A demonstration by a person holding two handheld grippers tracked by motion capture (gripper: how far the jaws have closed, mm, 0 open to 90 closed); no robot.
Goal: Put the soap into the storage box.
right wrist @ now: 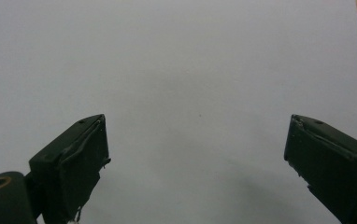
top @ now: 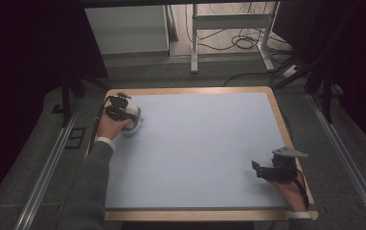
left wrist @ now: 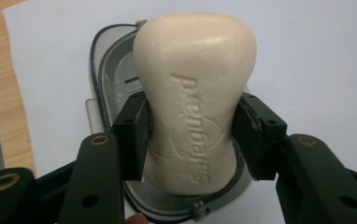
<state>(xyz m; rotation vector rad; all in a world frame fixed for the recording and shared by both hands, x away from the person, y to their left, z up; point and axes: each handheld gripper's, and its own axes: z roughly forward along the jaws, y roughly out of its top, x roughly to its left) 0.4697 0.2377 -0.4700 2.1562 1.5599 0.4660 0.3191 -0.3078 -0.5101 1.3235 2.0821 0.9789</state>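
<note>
A cream bar of soap stamped with a brand name sits between the black jaws of my left gripper, whose pads press on its narrow waist. Under the soap lies a clear, oval soap dish with a grey rim. From the high view, my left gripper is at the table's far left corner, over the pale soap and dish. Near the front right edge, my right gripper stands open; in its own view the jaws are wide apart over bare mat.
A pale blue mat covers a wooden-edged table. The wood edge runs close on the dish's left. Beyond the table are a white frame, cables on the floor and dark stands on both sides.
</note>
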